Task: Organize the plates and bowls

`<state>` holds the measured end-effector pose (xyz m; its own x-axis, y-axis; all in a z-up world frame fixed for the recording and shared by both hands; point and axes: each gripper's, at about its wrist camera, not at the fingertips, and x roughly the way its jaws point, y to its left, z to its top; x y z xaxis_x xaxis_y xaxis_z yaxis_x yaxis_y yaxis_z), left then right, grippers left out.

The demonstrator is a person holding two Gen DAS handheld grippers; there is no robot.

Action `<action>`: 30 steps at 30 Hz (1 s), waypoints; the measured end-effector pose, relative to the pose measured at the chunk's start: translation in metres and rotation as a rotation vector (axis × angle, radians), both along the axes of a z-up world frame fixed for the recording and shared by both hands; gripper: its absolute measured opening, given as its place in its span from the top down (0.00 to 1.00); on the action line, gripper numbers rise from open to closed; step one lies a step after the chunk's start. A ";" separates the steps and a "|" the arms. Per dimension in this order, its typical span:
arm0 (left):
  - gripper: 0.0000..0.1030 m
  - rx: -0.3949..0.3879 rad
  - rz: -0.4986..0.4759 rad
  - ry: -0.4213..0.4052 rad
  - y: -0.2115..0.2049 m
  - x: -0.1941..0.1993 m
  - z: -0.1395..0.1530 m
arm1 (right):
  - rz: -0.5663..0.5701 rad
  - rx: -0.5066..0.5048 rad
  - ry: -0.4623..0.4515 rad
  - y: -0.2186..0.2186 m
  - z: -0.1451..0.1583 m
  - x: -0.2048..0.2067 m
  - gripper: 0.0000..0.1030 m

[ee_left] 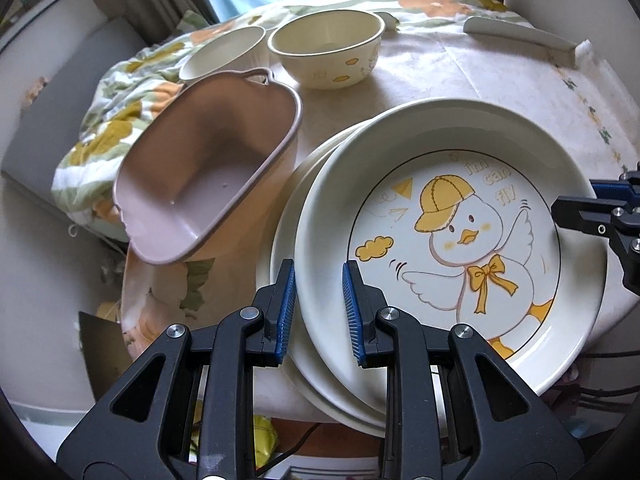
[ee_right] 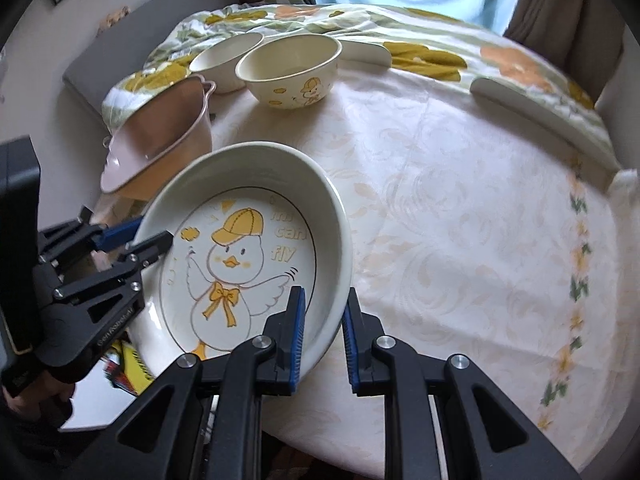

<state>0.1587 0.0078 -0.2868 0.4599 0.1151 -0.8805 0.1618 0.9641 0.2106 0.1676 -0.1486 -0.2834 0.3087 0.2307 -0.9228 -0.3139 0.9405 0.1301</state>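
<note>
Both of your grippers are clenched on the duck plate [ee_left: 452, 240]: the left hand-held gripper [ee_left: 319, 308] pinches its near-left rim and the right hand-held gripper [ee_right: 324, 332] its opposite rim. You hold it just over a plain plate [ee_left: 288, 216] on the bench [ee_right: 460, 200], seemingly about to stack it. The duck bowl [ee_left: 326, 50], the plain bowl [ee_left: 222, 54] and the pink handled basin [ee_left: 208, 168] look unsorted, so most of the organizing is left.
</note>
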 end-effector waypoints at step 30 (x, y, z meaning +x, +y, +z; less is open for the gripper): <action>0.79 0.090 0.023 -0.030 -0.003 -0.007 0.003 | -0.011 -0.067 -0.031 0.013 -0.005 0.002 0.84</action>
<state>0.1519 0.0053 -0.2843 0.4818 0.2046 -0.8521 0.1317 0.9444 0.3012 0.1700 -0.1356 -0.2887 0.3396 0.1651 -0.9260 -0.3065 0.9502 0.0571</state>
